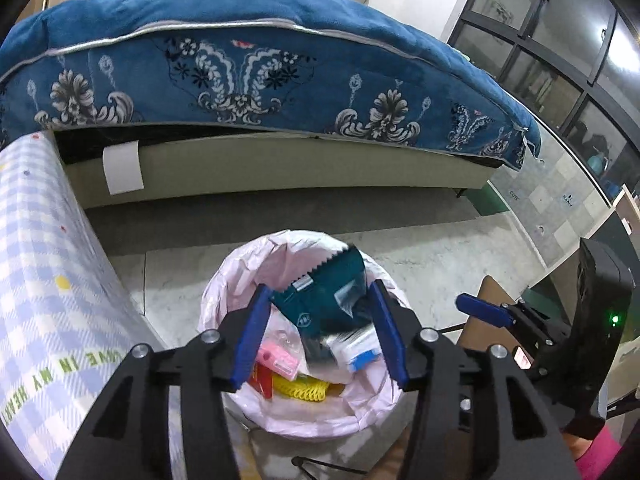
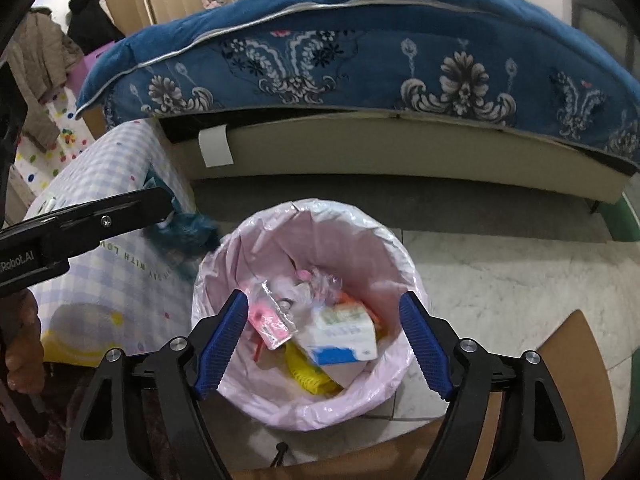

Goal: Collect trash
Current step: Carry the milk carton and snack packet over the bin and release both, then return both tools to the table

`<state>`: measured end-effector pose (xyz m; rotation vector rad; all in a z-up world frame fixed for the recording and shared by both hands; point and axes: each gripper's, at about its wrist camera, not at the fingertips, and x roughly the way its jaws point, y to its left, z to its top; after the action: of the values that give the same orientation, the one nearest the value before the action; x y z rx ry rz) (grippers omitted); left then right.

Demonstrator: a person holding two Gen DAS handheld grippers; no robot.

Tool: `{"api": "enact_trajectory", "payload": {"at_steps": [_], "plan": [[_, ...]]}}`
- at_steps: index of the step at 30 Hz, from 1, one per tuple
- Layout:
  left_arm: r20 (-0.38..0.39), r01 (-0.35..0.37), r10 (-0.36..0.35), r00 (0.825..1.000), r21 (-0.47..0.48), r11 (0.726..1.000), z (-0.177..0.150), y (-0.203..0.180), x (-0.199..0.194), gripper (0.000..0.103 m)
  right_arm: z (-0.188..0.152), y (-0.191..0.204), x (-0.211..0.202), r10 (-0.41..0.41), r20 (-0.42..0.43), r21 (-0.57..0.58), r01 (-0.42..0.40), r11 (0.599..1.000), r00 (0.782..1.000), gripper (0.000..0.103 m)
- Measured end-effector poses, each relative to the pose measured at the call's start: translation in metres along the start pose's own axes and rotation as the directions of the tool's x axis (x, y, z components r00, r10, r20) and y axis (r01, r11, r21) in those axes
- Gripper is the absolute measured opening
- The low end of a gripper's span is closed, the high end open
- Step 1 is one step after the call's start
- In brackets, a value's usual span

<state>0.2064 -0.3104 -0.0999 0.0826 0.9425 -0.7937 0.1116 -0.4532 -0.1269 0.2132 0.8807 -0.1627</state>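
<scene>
The left gripper [image 1: 320, 332], jaws spread, is releasing a light, crinkly teal foil wrapper [image 1: 326, 300] (slippery; pinch its serrated edge) over the pink-lined bin [image 1: 224, 284]; the right gripper [image 2: 326, 346] is hanging released.

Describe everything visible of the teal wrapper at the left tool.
The teal wrapper is a flat foil-looking packet, dark teal with a serrated torn top edge, a small white logo and a silvery strip. It sits tilted between the fingers of the open left tool, above the pink-lined trash bin; whether either finger touches it is unclear. Its lower part is motion-blurred, so it may be dropping. In the right wrist view it is a teal blur.
</scene>
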Motion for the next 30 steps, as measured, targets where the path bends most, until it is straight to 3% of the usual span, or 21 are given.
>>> {"api": "enact_trajectory", "payload": {"at_steps": [6, 15, 20, 24, 30], "plan": [[0.026, -0.056, 0.057, 0.998, -0.013, 0.998, -0.016, 0.012, -0.036, 0.054, -0.008, -0.005, -0.033, -0.012, 0.013, 0.049, 0.011, 0.999, 1.000, 0.078], [0.094, -0.146, 0.151, 0.984, -0.065, 0.987, -0.045, 0.035, -0.106, 0.055, 0.000, 0.034, -0.096, 0.023, 0.134, 0.003, -0.024, 1.000, 0.991, 0.077], [0.116, -0.224, 0.231, 0.966, -0.066, 0.972, -0.076, 0.042, -0.148, 0.057, -0.002, 0.070, -0.112, 0.074, 0.142, -0.055, -0.066, 0.996, 0.987, 0.077], [0.120, -0.262, 0.278, 0.953, -0.134, 0.956, -0.103, 0.064, -0.179, 0.059, -0.007, 0.109, -0.116, 0.127, 0.120, -0.120, -0.113, 0.986, 0.985, 0.075], [0.123, -0.353, 0.391, 0.912, -0.250, 0.901, -0.136, 0.110, -0.223, 0.066, -0.008, 0.171, -0.114, 0.196, 0.086, -0.227, -0.172, 0.958, 0.977, 0.071]]}}
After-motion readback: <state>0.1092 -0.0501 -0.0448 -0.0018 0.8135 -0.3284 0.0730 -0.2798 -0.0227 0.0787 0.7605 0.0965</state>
